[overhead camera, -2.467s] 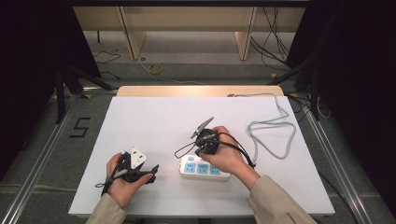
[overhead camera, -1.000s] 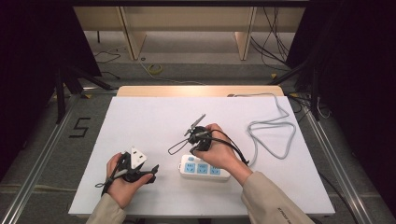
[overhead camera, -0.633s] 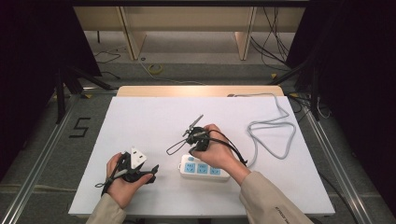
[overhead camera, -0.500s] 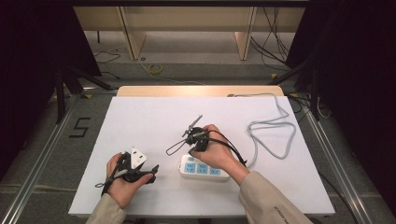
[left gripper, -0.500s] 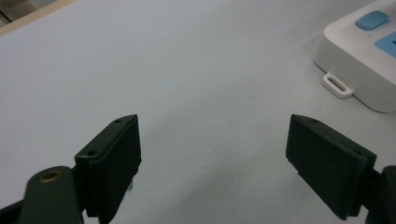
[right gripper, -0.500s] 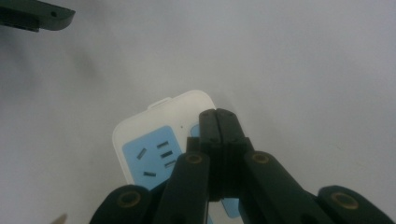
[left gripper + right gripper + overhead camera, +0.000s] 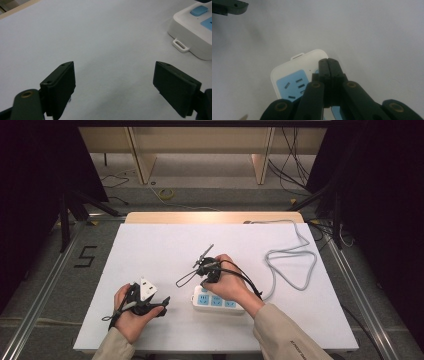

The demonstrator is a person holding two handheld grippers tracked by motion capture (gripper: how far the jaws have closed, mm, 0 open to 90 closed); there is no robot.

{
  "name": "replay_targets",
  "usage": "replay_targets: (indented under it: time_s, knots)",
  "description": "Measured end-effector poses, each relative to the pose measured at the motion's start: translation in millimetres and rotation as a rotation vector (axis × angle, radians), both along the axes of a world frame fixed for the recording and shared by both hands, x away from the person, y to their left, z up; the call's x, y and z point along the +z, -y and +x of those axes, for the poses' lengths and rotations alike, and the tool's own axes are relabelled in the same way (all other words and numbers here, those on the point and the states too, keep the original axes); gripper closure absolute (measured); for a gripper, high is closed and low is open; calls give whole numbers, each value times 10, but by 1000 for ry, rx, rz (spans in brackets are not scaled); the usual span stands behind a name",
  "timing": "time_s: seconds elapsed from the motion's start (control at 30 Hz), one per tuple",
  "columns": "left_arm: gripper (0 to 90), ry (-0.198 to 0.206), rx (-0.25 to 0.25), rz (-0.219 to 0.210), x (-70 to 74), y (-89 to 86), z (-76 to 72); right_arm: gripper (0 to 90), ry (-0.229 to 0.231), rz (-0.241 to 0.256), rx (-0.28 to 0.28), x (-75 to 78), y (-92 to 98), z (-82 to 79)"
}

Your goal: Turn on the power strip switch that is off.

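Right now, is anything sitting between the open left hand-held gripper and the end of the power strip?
Nothing visible. In the left gripper view, only bare white table lies between the open left hand-held gripper and the power strip. The right hand-held gripper, jaws together, is over the strip's top.

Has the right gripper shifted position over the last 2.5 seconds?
Yes. The right gripper has slid a little toward the table's left along the power strip, which stayed put; its shut jaws now sit over the strip's left end.
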State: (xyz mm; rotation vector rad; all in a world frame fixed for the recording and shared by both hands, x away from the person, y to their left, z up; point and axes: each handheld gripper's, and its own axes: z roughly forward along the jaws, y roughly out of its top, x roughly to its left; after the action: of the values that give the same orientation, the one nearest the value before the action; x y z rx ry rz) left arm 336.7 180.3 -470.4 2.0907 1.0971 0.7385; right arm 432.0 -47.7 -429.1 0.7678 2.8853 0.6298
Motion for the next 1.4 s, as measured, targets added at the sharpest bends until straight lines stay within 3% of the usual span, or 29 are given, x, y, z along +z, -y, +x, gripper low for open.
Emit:
replay_targets:
  time_s: [1.4]
  knots:
    - [178, -5, -3, 2, -3, 7, 4, 900, -1, -52, -2, -64, -94, -10]
